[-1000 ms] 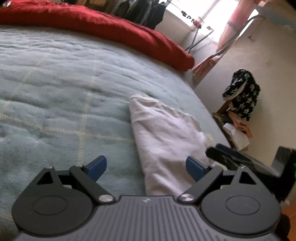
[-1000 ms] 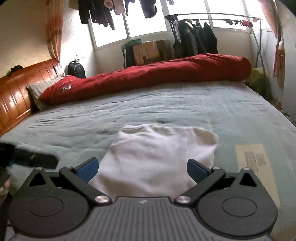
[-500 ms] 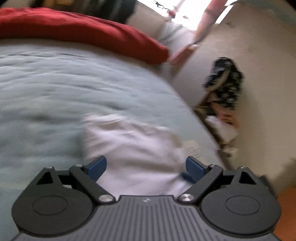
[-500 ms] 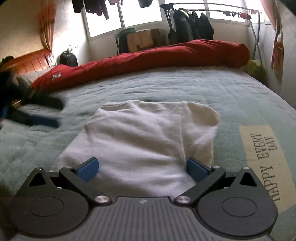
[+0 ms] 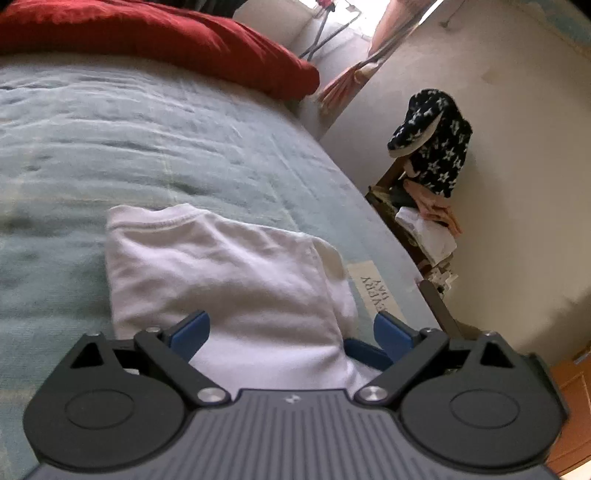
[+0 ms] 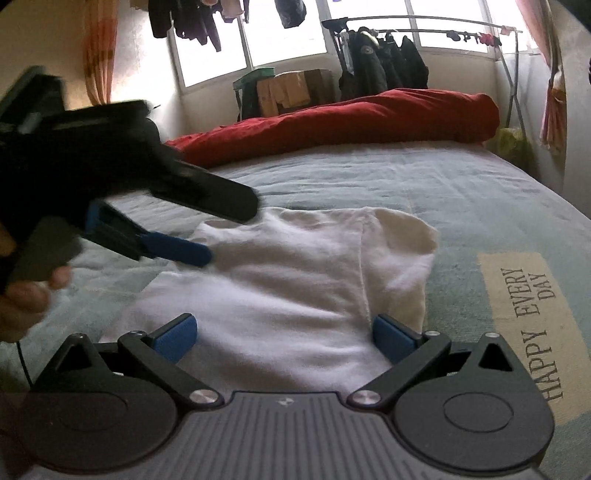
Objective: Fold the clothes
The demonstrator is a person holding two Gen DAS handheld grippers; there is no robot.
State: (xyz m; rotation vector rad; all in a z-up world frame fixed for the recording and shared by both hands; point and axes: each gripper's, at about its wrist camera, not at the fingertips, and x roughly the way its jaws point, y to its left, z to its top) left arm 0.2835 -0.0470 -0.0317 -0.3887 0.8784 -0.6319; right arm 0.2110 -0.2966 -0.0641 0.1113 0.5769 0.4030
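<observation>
Between both grippers' open jaws, folded white garment (image 5: 236,280) on bed (image 5: 110,140)

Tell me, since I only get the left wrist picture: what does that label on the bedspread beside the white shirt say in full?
Observer: The label reads HAPPY EVERY DAY. It lies just right of the white shirt.
Operator: How do the left tongs look from outside?
Observer: In the right wrist view they hang open over the shirt's far left corner, with a hand gripping the handle. I cannot tell whether they touch the cloth.
Operator: What is behind the red quilt?
Observer: A bright window, and in front of it a metal rack hung with dark coats.
</observation>
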